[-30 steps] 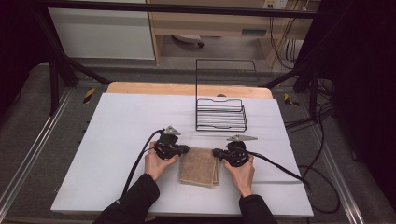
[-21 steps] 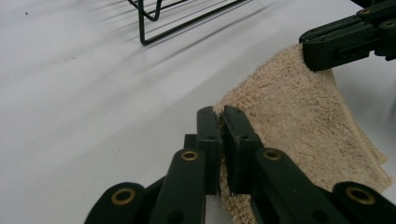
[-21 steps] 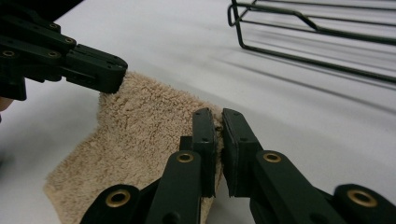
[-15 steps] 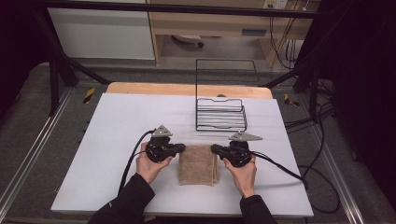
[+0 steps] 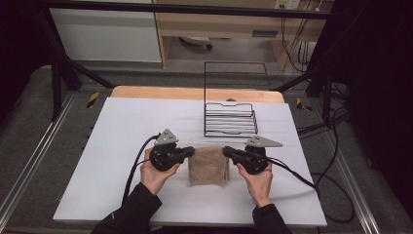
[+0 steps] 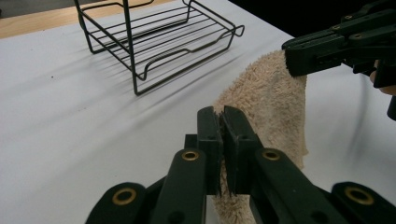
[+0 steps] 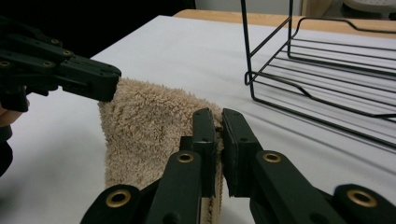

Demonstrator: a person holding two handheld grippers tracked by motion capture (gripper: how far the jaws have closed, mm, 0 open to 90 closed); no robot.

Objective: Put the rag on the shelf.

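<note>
Beige towel [image 5: 209, 165] hangs between left gripper [image 5: 191, 152], right gripper [image 5: 227, 152], both clamped.

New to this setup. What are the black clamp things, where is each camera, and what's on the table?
There is no robot arm here. A person holds a hand-held two-jaw clamp in each hand: the left gripper and the right gripper.

The high view comes from a fixed camera above the person's side, looking forward and down. The other two cameras each ride on one gripper and look along its own black jaws, so each also catches the opposite gripper farther off.

On the white table stands a black wire basket with a tall wire frame at its back.

Both grippers are shut on the top edge of a folded beige towel, one at each upper corner. In the gripper views it hangs down from the jaws, on the person's side of the basket.
</note>
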